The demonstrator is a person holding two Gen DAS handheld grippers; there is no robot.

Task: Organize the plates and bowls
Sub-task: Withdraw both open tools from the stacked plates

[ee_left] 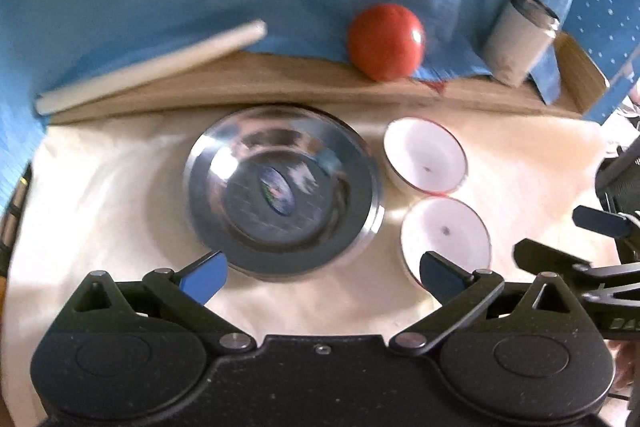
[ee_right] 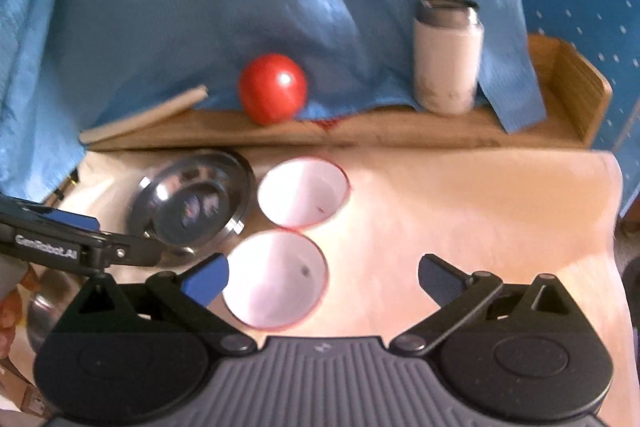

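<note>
Both claws spread wide and empty above the bench; dishes lie loose, none yet stacked.

Left wrist view: the left claw hangs over the cream-clothed bench, jaws wide, holding nothing, its left fingertip close to the near rim of the shiny round steel bowl; contact cannot be confirmed. Just right of that bowl sit two white red-rimmed bowls, the farther and the nearer, almost touching, probably grouped for nesting. Behind the steel bowl, on a wooden shelf, rest a red ball, a pale rod and a white cylindrical tumbler.

Right wrist view: the right claw is likewise wide and empty, poised right of the steel bowl, its left fingertip beside the nearer white bowl, judged the likelier pick.
</note>
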